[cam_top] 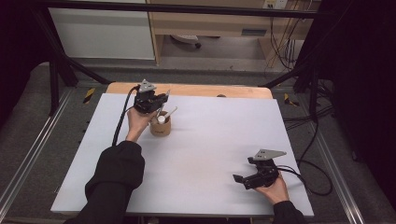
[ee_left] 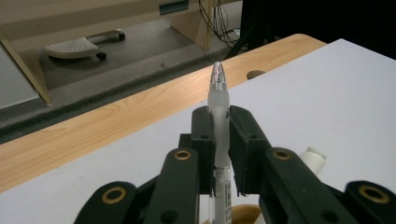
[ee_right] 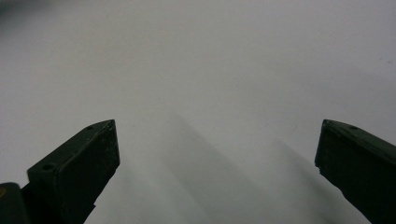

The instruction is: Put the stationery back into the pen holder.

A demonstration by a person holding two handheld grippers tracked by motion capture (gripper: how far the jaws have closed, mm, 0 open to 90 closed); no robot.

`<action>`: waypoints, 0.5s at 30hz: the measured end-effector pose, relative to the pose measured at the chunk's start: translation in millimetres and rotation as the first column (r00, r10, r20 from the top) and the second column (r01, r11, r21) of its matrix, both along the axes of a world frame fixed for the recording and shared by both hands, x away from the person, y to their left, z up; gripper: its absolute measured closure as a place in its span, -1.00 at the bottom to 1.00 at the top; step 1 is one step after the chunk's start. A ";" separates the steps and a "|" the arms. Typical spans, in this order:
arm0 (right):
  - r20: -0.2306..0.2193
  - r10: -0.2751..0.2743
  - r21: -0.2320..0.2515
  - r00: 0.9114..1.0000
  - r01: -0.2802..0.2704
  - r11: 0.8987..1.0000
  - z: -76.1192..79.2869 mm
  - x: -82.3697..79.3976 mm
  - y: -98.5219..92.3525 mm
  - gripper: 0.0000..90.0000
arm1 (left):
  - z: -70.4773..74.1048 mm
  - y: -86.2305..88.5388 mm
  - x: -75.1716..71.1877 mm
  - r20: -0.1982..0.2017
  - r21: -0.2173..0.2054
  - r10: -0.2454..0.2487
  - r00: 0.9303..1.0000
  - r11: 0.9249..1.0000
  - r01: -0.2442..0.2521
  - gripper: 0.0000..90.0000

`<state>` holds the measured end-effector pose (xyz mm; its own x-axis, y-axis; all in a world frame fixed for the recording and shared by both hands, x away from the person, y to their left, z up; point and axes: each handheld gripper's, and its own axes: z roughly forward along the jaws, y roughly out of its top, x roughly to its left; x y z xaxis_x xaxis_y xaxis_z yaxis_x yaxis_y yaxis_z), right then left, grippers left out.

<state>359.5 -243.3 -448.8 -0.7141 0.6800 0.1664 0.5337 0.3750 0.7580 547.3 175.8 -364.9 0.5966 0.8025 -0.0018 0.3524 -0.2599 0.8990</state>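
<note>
A: Starting at the left gripper (ee_left: 220, 122): its jaws are clamped on a frosted white pen (ee_left: 219, 95), pinching the barrel partway along, so the clear pointed end stands free beyond the pads.

B: We read that as a grip chosen to keep the pen in line with the jaws, ready to lift out of or lower into the brown paper cup (cam_top: 160, 127) just beneath. In the high view the cup sits at about ten o'clock on the tabletop (cam_top: 210, 154), touching the person's left hand (cam_top: 136, 122).

A: Another white stick-like thing (cam_top: 171, 111) leans out of the cup toward two o'clock. We judge the cup serves as a pen holder.

B: And the right gripper (cam_top: 241, 181)?

A: Its jaws stand wide apart with nothing between them, just bare white tabletop. It rests at about five o'clock, well apart from the cup, out of the left hand's way.

B: Any writing?

A: A label with small dark print runs along the pen's barrel below the pads, too fine for us to read. The cup's side shows no lettering we can make out.
</note>
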 end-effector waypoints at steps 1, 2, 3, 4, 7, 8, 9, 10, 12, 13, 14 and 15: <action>-0.001 0.000 -0.001 1.000 0.000 1.000 0.1 0.0 0.0 -0.99 | -0.6 0.1 0.7 0.003 0.002 -0.001 1.000 1.000 0.001 0.78; -0.001 0.000 -0.002 1.000 0.000 1.000 0.0 0.0 -0.1 -0.99 | -1.2 -0.4 1.1 0.008 0.009 0.001 1.000 1.000 -0.001 0.78; -0.001 0.001 -0.003 1.000 -0.001 1.000 0.1 0.2 -0.2 -0.99 | -1.9 -1.1 1.6 0.011 0.006 -0.002 1.000 1.000 0.002 0.78; 0.000 0.002 -0.002 1.000 -0.002 1.000 -0.1 0.3 -0.1 -0.99 | -2.9 -2.0 2.0 0.009 0.000 -0.009 1.000 1.000 0.009 0.78; -0.002 0.003 -0.004 1.000 -0.003 1.000 -0.3 0.4 0.0 -0.99 | -6.6 -5.2 3.0 0.000 0.008 -0.013 1.000 1.000 0.013 0.78; -0.003 0.003 -0.003 1.000 -0.003 1.000 -0.2 0.2 0.1 -0.99 | -8.6 -6.5 3.2 -0.013 0.015 -0.019 1.000 1.000 0.019 0.78; 0.000 0.004 -0.003 1.000 -0.004 1.000 -0.2 0.3 -0.1 -0.99 | -10.4 -7.2 3.2 -0.024 0.026 -0.021 0.999 0.999 0.022 0.78; -0.001 0.003 -0.002 1.000 -0.003 1.000 -0.1 0.2 -0.1 -0.99 | -12.2 -7.0 2.7 -0.032 0.029 -0.022 0.999 0.999 0.023 0.78; 0.000 0.001 -0.001 1.000 -0.001 1.000 0.0 0.0 -0.1 -0.99 | -14.6 -4.7 1.4 -0.044 0.016 -0.020 0.999 1.000 0.021 0.78; 0.000 0.001 0.000 1.000 -0.001 1.000 0.0 0.0 -0.1 -0.99 | -15.1 -3.3 0.8 -0.050 0.011 -0.019 0.999 1.000 0.019 0.77; 0.001 0.003 -0.001 1.000 -0.003 1.000 0.0 0.2 -0.1 -0.99 | -14.8 -2.0 0.2 -0.055 0.015 -0.020 0.998 1.000 0.020 0.77; 0.000 0.003 -0.001 1.000 -0.003 1.000 -0.1 0.2 0.0 -0.99 | -14.3 -1.2 -0.1 -0.059 0.018 -0.018 0.998 1.000 0.020 0.77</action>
<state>359.8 -243.3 -448.9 -0.7163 0.6778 0.1658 0.5327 0.3777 0.7573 547.2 174.7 -379.1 0.6110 0.7913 -0.0226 0.3994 -0.2835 0.8719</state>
